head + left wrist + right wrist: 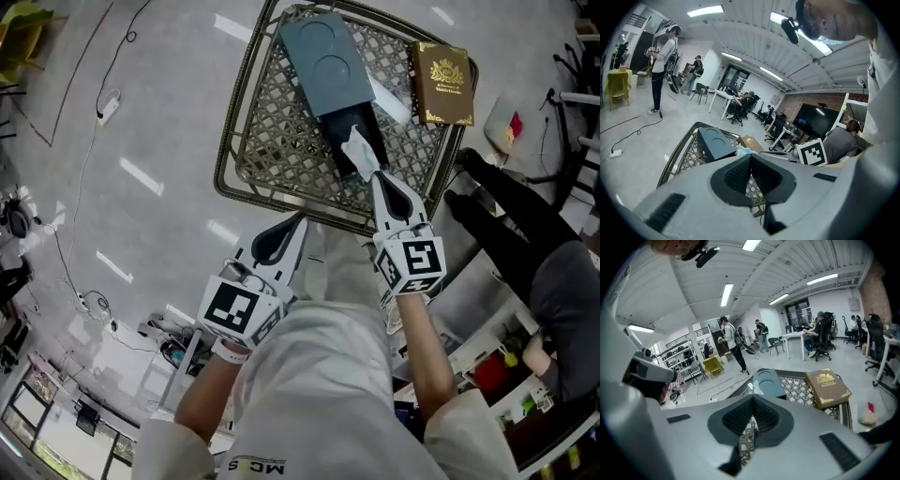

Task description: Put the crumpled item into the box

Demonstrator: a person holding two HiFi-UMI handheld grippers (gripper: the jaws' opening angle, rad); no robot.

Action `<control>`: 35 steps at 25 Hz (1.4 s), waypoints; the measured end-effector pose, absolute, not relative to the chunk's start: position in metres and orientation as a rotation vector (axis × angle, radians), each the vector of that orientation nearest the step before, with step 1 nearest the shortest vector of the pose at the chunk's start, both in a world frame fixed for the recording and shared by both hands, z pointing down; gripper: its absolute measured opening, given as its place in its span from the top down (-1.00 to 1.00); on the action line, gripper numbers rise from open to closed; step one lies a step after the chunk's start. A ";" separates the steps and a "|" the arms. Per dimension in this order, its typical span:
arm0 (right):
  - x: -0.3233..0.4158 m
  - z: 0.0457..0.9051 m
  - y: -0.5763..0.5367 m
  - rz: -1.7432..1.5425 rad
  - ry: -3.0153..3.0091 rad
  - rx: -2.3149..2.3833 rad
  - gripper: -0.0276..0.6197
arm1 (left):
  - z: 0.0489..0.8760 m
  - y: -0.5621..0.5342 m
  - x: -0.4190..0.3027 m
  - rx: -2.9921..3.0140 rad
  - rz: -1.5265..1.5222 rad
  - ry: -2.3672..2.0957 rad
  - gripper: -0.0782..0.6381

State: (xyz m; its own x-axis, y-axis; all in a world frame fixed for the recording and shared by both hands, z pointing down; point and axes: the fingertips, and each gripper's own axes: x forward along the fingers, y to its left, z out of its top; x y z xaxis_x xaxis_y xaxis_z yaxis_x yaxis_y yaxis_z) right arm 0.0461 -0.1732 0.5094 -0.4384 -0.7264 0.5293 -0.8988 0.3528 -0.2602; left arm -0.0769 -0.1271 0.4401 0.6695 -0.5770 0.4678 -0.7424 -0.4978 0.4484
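Tissue (357, 146) at right gripper (373, 176) tips

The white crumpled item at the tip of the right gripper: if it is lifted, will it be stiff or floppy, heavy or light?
Probably floppy: the crumpled item shows thin, creased edges, like tissue or paper. It is likely very light for its size, so it may shift or unfold easily. It should hardly roll, as its shape is irregular.

On the table (272, 122): box (328, 61) at far middle, book (443, 82) right of it at the far right corner, crumpled paper (359, 148) at the box's near end, touching the right gripper (374, 174) tip.
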 end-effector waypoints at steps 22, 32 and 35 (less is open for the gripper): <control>0.061 0.645 -0.175 1.016 -2.023 1.487 0.86 | 0.510 -0.113 -0.052 2.142 0.403 -1.014 0.72; 0.071 0.637 -0.171 1.034 -2.031 1.501 0.68 | 0.506 -0.116 -0.047 2.158 0.414 -1.003 0.72; 0.072 0.625 -0.166 1.030 -2.039 1.479 0.73 | 0.498 -0.118 -0.047 2.167 0.403 -1.009 0.72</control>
State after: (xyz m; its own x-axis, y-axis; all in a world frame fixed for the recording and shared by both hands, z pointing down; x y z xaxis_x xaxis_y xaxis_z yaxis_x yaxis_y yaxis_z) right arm 0.0716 -0.1660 0.6247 -0.3479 -0.6248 0.6990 -0.9334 0.1609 -0.3208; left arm -0.0474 -0.1175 0.4978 0.6478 -0.5434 0.5340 -0.7617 -0.4496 0.4666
